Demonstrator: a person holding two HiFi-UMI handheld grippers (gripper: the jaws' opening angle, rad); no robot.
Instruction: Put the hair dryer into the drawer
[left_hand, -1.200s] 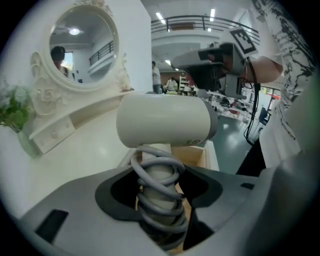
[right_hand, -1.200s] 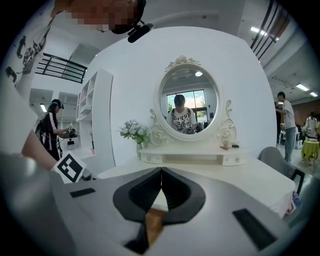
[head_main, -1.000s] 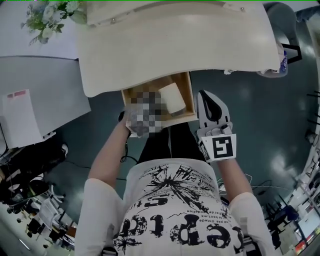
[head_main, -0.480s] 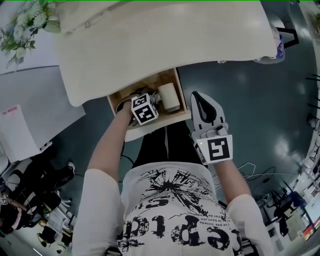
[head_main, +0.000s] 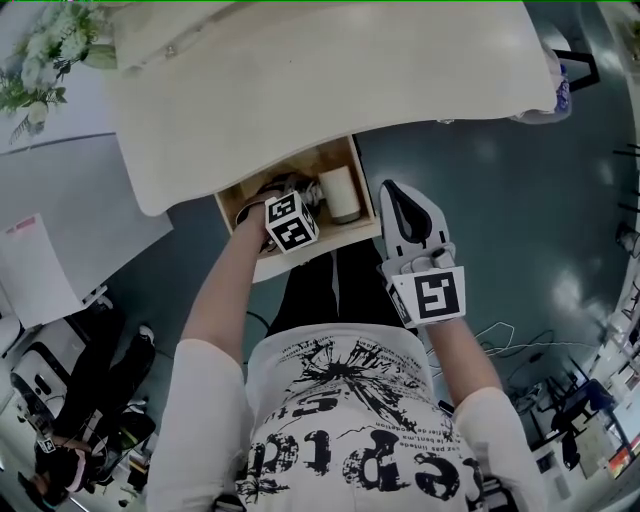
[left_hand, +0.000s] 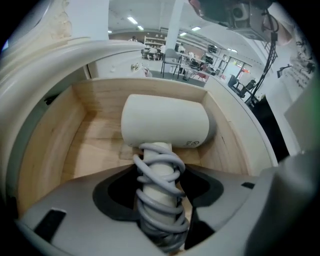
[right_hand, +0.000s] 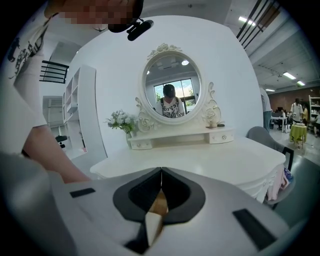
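The white hair dryer (left_hand: 165, 122) lies on the floor of the open wooden drawer (left_hand: 50, 135), its handle wrapped in grey cord (left_hand: 159, 200). My left gripper (left_hand: 162, 172) reaches down into the drawer with that handle between its jaws. The jaws are opening while their tips still touch the cord. In the head view the dryer's barrel (head_main: 338, 190) shows in the drawer (head_main: 300, 262) beside the left gripper (head_main: 285, 195). My right gripper (head_main: 398, 192) hangs just right of the drawer, shut and empty. In the right gripper view, the right gripper (right_hand: 161, 172) shows its jaws shut.
The drawer sticks out from under a white dressing table (head_main: 330, 90) towards the person's legs. An oval mirror (right_hand: 172, 100) and a bunch of flowers (right_hand: 120, 121) stand on the table. A chair (right_hand: 260, 137) stands to the right on the dark floor (head_main: 500, 230).
My left gripper has sunk into the drawer with the hair dryer, which now rests on the drawer floor. The right gripper has barely shifted beside the drawer.
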